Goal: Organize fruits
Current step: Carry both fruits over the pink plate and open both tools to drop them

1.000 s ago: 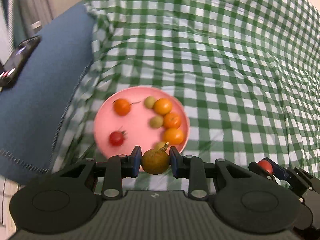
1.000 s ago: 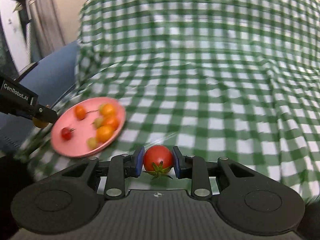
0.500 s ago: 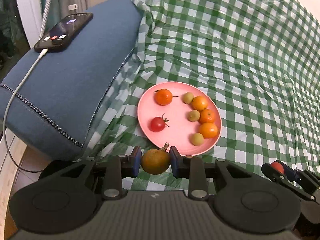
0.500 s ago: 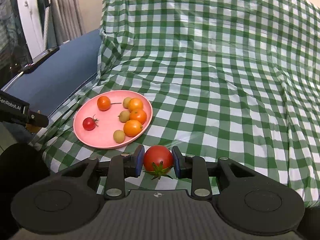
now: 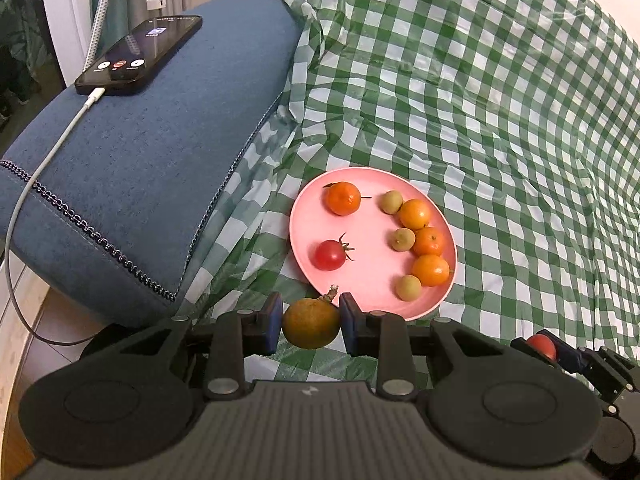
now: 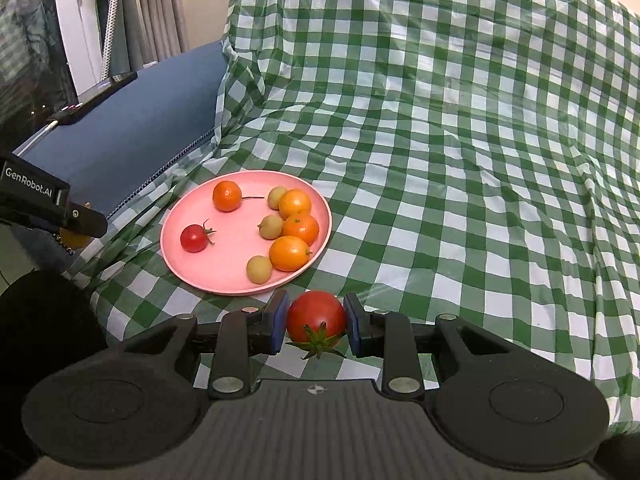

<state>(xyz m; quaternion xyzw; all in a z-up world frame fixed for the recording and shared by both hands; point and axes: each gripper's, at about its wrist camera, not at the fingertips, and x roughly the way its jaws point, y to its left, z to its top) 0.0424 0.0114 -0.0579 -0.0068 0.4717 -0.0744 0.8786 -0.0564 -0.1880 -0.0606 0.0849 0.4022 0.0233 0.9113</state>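
Left wrist: pink plate holds four oranges, three longans, one tomato.

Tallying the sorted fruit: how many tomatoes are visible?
2: a small tomato on the pink plate's left side, and a larger tomato gripped in the right tongs. None seem hidden.

Two tomatoes, four oranges

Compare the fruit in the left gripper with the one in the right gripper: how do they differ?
The brownish-orange fruit in the left gripper is dull and mottled; the red tomato in the right gripper is glossy. The brownish fruit carries a short woody stem stub, the tomato a green leafy calyx. Both are round, clamped between blue pads, near the pink plate.
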